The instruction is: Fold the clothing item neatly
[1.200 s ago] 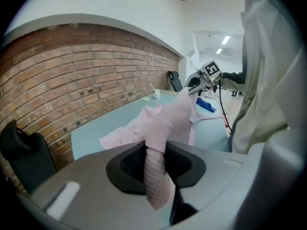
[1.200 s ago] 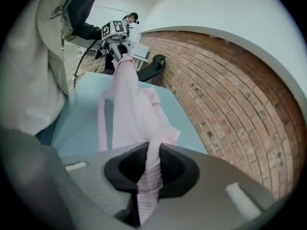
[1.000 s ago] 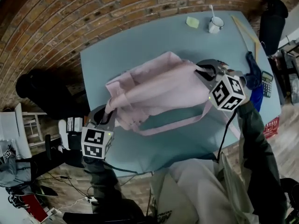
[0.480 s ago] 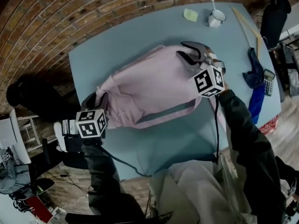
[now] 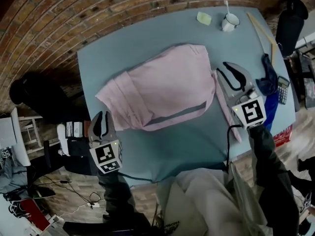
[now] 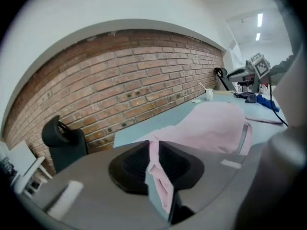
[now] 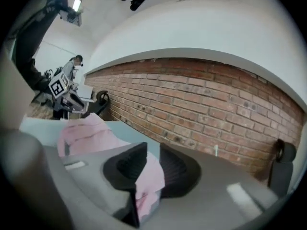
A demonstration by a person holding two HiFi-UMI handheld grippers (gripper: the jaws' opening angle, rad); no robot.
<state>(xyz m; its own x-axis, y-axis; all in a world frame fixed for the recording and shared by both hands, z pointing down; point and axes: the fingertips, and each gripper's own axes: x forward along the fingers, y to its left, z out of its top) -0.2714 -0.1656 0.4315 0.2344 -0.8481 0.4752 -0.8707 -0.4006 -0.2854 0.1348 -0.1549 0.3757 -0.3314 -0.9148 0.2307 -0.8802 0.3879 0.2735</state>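
Done hauling the pink garment [image 5: 162, 90] over: now lying doubled flat mid table [image 5: 197, 146]. Backing off with right gripper [image 5: 227, 73] opening and left gripper [image 5: 102, 118] narrowing, neither pinching cloth. Just the stray sleeve [image 5: 229, 113] left to tuck, probably.

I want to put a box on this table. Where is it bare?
Bare: the table between the pink garment and its near edge, and the far-left corner by the brick wall. Crowded: the right end, with mug, blue cloth and calculator.
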